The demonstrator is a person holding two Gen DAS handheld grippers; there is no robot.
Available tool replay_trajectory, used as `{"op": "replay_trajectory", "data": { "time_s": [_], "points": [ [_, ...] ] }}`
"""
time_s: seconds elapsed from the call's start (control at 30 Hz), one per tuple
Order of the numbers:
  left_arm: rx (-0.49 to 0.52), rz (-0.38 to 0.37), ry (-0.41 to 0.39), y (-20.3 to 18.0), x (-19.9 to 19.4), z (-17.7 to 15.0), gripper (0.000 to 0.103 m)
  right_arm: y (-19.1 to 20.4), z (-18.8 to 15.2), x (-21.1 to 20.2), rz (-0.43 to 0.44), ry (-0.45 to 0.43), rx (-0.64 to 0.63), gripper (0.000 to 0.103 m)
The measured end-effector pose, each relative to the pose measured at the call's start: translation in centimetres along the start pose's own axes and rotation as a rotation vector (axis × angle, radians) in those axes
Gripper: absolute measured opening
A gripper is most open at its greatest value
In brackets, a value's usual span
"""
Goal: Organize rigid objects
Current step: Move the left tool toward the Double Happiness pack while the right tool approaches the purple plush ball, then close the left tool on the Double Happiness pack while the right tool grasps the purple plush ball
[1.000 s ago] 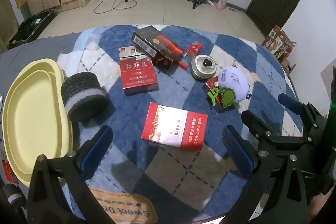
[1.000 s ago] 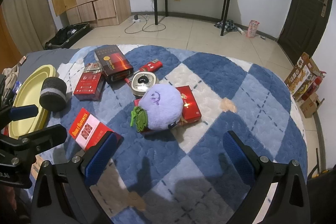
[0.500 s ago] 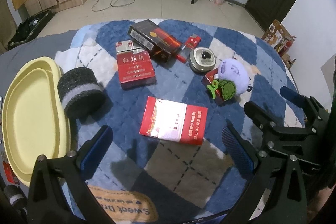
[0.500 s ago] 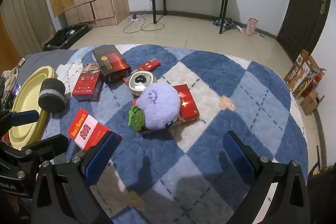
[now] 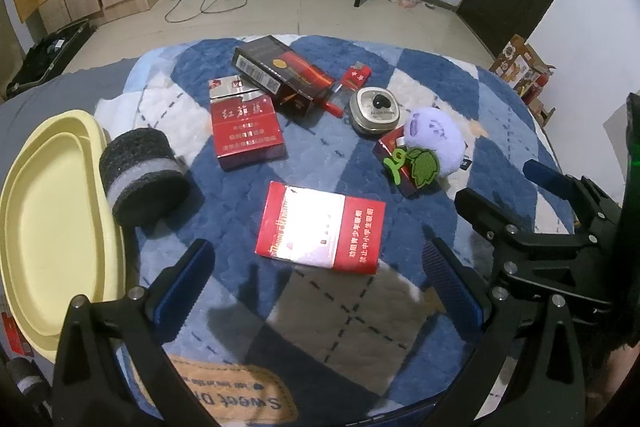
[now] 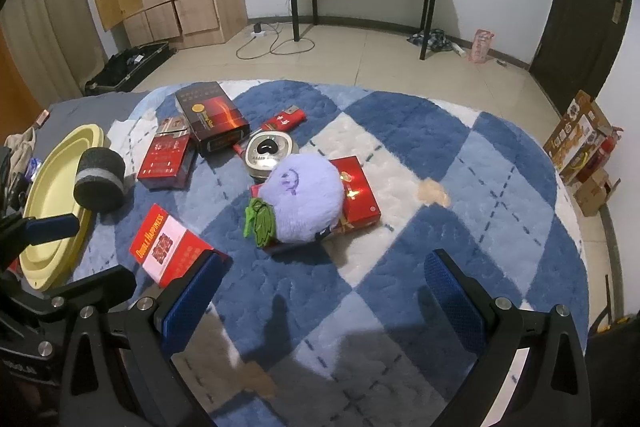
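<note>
left wrist view: left gripper (image 5: 318, 281) and right gripper (image 6: 320, 291) both spread empty above red-white box (image 5: 320, 227)

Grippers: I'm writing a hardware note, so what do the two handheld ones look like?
Both the left gripper and right gripper have black angular frames with silver screw heads and two fingers faced with ribbed blue pads. No cables, markings or sleeves are visible.

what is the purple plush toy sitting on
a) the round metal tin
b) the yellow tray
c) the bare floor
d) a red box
d: the purple plush toy lies on top of a red box, whose corners stick out from under it; the round metal tin sits just behind, and the yellow tray is far off at the rug's edge.
</note>
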State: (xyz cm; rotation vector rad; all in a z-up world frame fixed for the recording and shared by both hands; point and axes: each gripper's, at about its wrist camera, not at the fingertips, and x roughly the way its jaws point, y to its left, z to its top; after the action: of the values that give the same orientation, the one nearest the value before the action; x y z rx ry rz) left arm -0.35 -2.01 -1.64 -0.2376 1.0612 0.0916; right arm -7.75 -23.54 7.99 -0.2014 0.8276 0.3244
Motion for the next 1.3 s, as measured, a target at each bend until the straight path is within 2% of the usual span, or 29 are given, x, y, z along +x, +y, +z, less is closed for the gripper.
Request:
{"op": "replay_trajectory", "data": {
  "time_s": [0.3, 0.53, 0.63, 0.73, 0.87, 1.1, 1.2, 1.3],
  "points": [
    [-0.034, -0.034, 0.012, 0.6, 0.2, -0.1, 0.102, 0.2, 0.1, 0.1, -0.011, 0.007, -0.011, 0.103],
    [-0.024, 0.003, 0.007, 0.8, 0.2, 0.0, 0.102, 1.0, 0.1, 0.1, -0.057, -0.006, -0.073, 0.103],
    [-0.021, 0.008, 0.015, 0.9, 0.3, 0.0, 0.102, 0.5, 0.0, 0.0, -0.025, -0.012, -0.049, 0.103],
    [-0.002, 0.015, 0.031, 0.8, 0.6, -0.1, 0.102, -0.5, 0.0, 0.0, 0.025, -0.004, 0.008, 0.103],
    [0.035, 0.023, 0.057, 0.3, 1.1, -0.6, 0.102, -1.4, 0.0, -0.1, 0.034, -0.002, 0.037, 0.103],
    [0.082, 0.061, 0.062, 0.5, 3.1, -1.2, 0.102, -0.8, 0.5, 1.3, 0.044, -0.012, -0.02, 0.103],
    [0.096, 0.025, 0.082, 1.0, 4.2, -1.0, 0.102, -0.8, 1.3, 2.9, 0.03, -0.02, -0.031, 0.103],
    [0.137, 0.023, 0.079, 0.7, 4.8, -0.9, 0.102, -0.7, 1.9, 4.3, 0.014, -0.032, -0.044, 0.103]
  ]
}}
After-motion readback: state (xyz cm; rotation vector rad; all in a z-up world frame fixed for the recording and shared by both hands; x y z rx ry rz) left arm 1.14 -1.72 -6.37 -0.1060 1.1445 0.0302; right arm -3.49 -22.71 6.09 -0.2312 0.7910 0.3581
